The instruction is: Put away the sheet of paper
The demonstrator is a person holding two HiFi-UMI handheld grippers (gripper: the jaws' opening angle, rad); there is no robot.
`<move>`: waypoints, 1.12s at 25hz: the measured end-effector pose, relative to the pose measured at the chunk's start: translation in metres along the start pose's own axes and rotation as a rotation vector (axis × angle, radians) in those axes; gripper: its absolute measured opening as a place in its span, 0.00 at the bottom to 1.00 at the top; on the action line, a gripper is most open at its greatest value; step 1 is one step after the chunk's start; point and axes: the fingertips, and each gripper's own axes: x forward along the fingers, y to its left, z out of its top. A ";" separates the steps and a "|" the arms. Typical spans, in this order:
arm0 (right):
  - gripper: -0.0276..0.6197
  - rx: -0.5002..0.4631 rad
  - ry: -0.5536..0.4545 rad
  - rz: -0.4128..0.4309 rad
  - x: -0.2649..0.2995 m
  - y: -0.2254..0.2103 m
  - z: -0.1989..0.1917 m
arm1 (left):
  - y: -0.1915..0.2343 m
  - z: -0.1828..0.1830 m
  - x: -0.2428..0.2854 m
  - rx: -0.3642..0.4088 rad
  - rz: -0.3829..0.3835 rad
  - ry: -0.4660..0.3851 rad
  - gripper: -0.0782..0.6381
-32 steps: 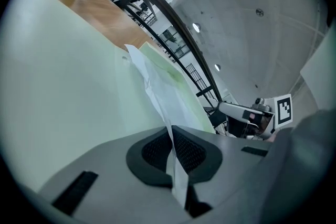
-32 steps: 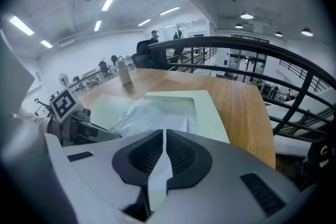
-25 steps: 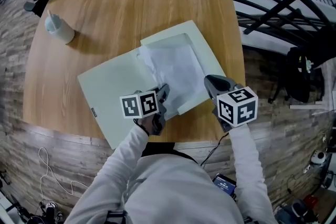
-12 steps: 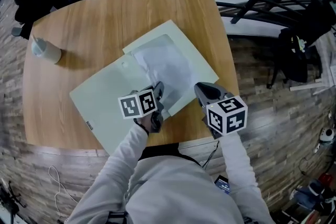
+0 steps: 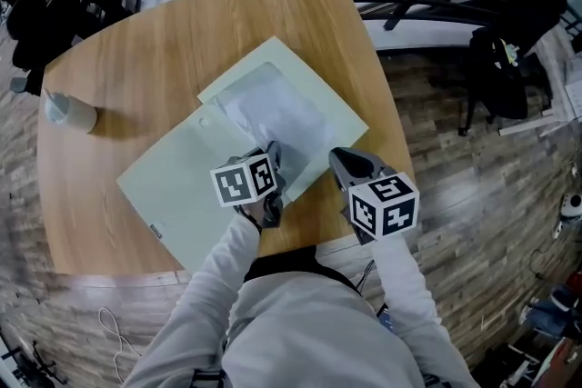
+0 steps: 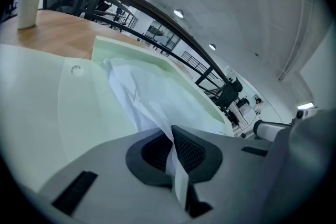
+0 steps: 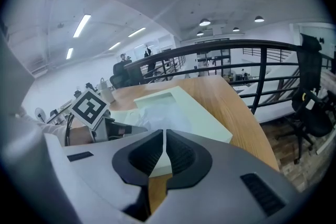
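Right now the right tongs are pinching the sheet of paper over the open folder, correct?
No. It is the left tongs that pinch the sheet of paper over the open folder. The left gripper view shows the sheet clamped between them. The right tongs are closed on the folder's edge.

No legible text, small tag point(image 5: 156, 231) at the pale green folder's point(image 5: 173, 186) corner too tiny to read
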 end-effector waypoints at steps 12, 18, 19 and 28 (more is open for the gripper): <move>0.11 0.040 -0.053 -0.008 -0.007 0.005 -0.008 | -0.005 -0.009 -0.012 0.134 0.030 0.035 0.27; 0.11 0.042 -0.083 -0.002 -0.011 0.005 -0.005 | -0.008 -0.013 -0.019 0.259 0.064 0.046 0.40; 0.11 0.040 -0.086 0.001 -0.012 0.006 -0.004 | -0.007 -0.012 -0.021 0.278 0.079 0.048 0.42; 0.11 0.011 -0.125 0.039 -0.026 0.006 0.006 | -0.001 -0.002 -0.051 0.422 0.211 -0.015 0.46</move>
